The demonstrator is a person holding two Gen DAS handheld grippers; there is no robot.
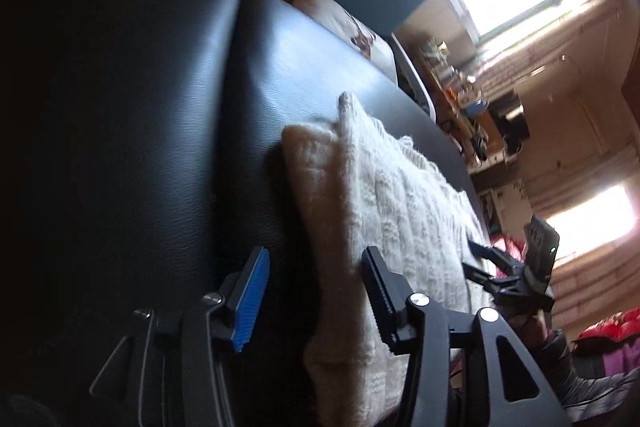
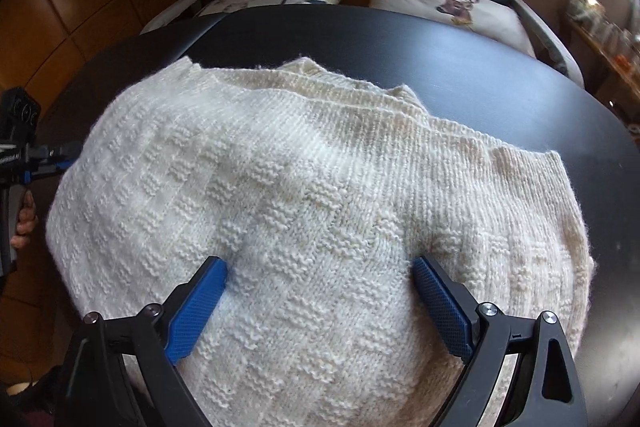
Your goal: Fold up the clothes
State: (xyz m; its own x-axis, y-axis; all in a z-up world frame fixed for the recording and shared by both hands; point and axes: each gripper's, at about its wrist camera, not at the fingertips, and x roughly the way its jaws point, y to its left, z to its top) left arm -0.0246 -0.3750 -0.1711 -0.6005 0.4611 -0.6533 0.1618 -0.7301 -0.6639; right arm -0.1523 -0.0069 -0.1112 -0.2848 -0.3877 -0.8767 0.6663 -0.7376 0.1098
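Sweater (image 2: 304, 211), cream knit, lies folded on the black tabletop (image 2: 440, 67). We hold our right tongs (image 2: 320, 271) spread wide above it; our left tongs (image 1: 316, 267) gape at its edge.

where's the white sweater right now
The white sweater lies spread on the black table, filling the right wrist view under the open right gripper; the left gripper sits at its left edge.
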